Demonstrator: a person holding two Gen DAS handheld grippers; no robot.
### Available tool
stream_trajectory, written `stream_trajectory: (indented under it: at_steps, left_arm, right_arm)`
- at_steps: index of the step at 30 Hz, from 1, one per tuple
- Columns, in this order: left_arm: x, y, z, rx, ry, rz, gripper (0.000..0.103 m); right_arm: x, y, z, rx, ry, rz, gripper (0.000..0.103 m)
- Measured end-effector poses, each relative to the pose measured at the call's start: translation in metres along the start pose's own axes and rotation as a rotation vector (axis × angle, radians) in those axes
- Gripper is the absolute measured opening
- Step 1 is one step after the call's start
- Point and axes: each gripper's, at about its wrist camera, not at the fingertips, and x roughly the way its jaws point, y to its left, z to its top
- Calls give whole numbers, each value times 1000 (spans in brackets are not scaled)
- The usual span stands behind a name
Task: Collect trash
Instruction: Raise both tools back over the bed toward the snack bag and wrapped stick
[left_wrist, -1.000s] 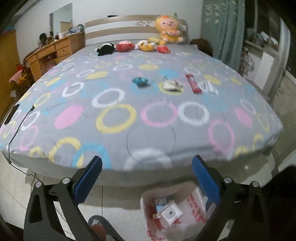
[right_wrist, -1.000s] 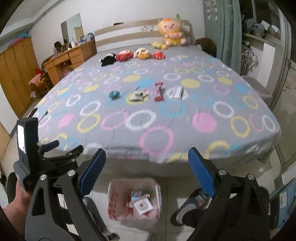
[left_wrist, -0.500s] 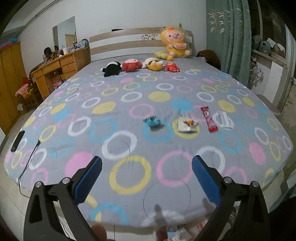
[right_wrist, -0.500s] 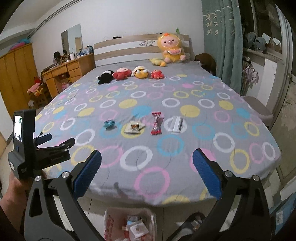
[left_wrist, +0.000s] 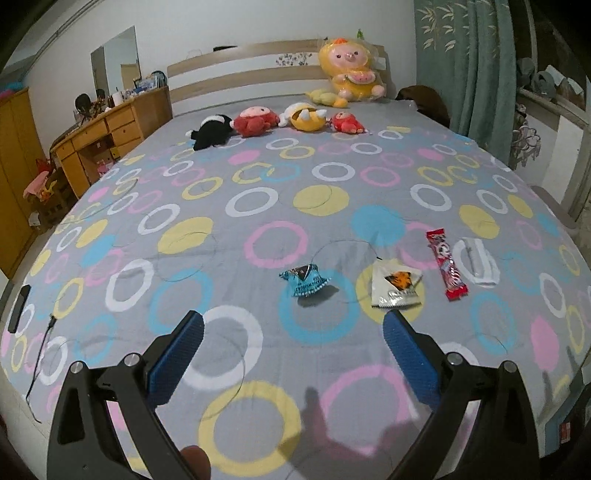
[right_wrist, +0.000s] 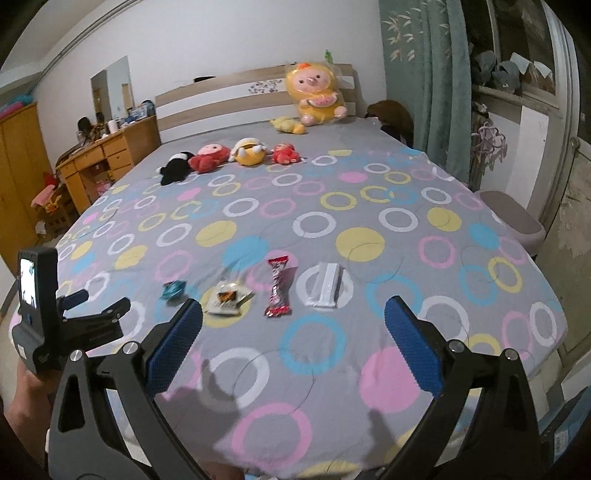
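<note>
Jaws are spread wide on both the left gripper (left_wrist: 291, 332) and the right gripper (right_wrist: 293, 325), nothing held between either pair; the right jaws have just been opening. Both are carried over the near part of the bed (left_wrist: 110, 236), its ringed cover filling each view. Four pieces of trash are laid in a row across the bed, ahead of the jaws and apart from one another.

Largest first: the white pack (right_wrist: 325, 286) is seen at the right end, its long axis running away toward the headboard. Next, the red wrapper (right_wrist: 277, 291), a slim bar, is pointed the same way, slightly tilted. Then the white sachet (right_wrist: 227, 301), roughly square and a little skewed, is found just ahead of the right gripper's left jaw. Last, the blue wrapper (left_wrist: 306, 282), crumpled, is lying at the left end with no clear axis.

For a clean pick, each long piece would best be taken across its narrow width, jaws lowered flat so the cover is not pinched.
</note>
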Motion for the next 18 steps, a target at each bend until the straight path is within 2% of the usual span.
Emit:
stream_trajectory:
  at_steps: [6,14,18]
  left_arm:
    - [49,1,10,-19,67,4,95]
    - [107,6,15,-48,170,14,95]
    - [127,3,14,-45,198,25,95]
  right_arm:
    - [49,-15,10,25,30,-9,96]
    - [135,-28,15,41,141,-21,96]
    - [181,-30,17,33,216,-45,96]
